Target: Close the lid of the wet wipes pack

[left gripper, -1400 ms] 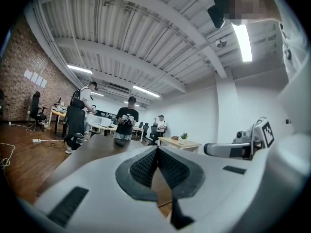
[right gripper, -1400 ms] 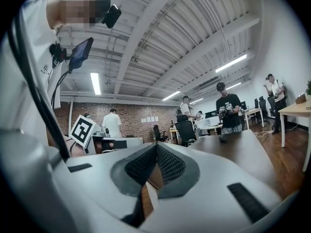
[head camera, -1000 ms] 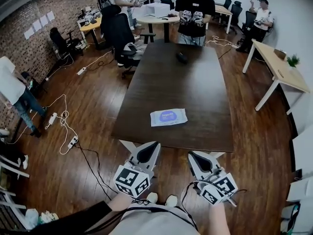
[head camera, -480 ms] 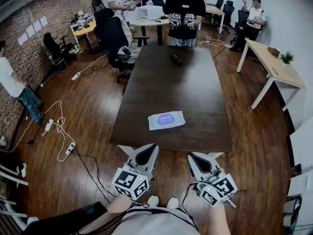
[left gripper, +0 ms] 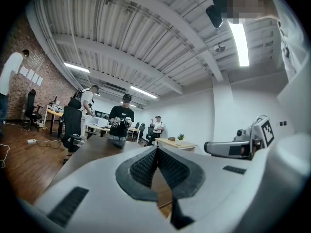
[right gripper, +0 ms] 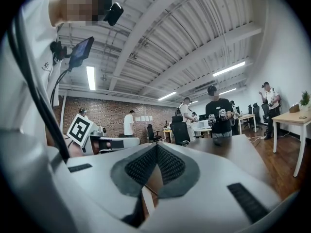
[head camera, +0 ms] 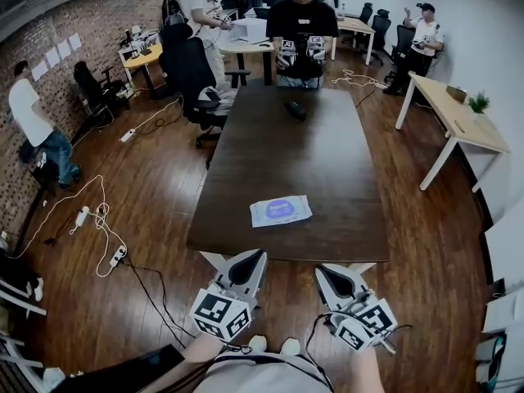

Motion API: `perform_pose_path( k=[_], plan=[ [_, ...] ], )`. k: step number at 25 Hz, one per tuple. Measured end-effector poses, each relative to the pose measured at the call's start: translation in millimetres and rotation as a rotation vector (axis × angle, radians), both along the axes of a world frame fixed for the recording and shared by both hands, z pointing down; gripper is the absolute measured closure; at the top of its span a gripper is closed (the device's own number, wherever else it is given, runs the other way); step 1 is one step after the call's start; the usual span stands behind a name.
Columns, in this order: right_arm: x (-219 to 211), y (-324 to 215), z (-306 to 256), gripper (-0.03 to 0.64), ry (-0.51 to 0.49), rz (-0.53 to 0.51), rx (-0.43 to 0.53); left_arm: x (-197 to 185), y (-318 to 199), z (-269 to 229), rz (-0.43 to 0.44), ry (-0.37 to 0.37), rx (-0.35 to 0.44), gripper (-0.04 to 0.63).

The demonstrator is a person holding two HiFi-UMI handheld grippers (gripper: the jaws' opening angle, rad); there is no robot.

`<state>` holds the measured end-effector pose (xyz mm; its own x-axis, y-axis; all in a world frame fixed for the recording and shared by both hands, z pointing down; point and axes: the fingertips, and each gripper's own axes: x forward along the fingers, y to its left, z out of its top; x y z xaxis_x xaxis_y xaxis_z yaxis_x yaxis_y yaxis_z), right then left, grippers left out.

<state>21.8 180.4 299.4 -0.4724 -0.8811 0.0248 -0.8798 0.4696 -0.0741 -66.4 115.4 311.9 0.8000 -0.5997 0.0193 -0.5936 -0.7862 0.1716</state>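
Wipes pack [head camera: 281, 210] lies flat on the worktop [head camera: 327, 154] close to its near edge, long axis across the view, right end angled slightly away. Left claw [head camera: 252, 259] and right claw [head camera: 329, 272] hover short of that edge, clear of the pack. Left gripper view: jaws together, nothing between. Right gripper view: the same.

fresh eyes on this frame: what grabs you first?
The long dark table runs down the middle of the head view, with a pale wipes pack lying flat near its close end. Below it, short of the table edge, the left gripper and right gripper point toward the table, jaws shut and empty. A person in black stands at the far end.
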Motion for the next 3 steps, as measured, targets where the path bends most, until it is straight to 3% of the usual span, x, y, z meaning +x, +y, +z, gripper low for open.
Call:
perform_pose_path(
  k=[3],
  plan=[
    [-3.0, 1.1, -1.2, 0.611, 0.001, 0.001, 0.0, -2.2, 0.8, -2.6, 0.003, 0.0, 0.003, 0.594]
  ],
)
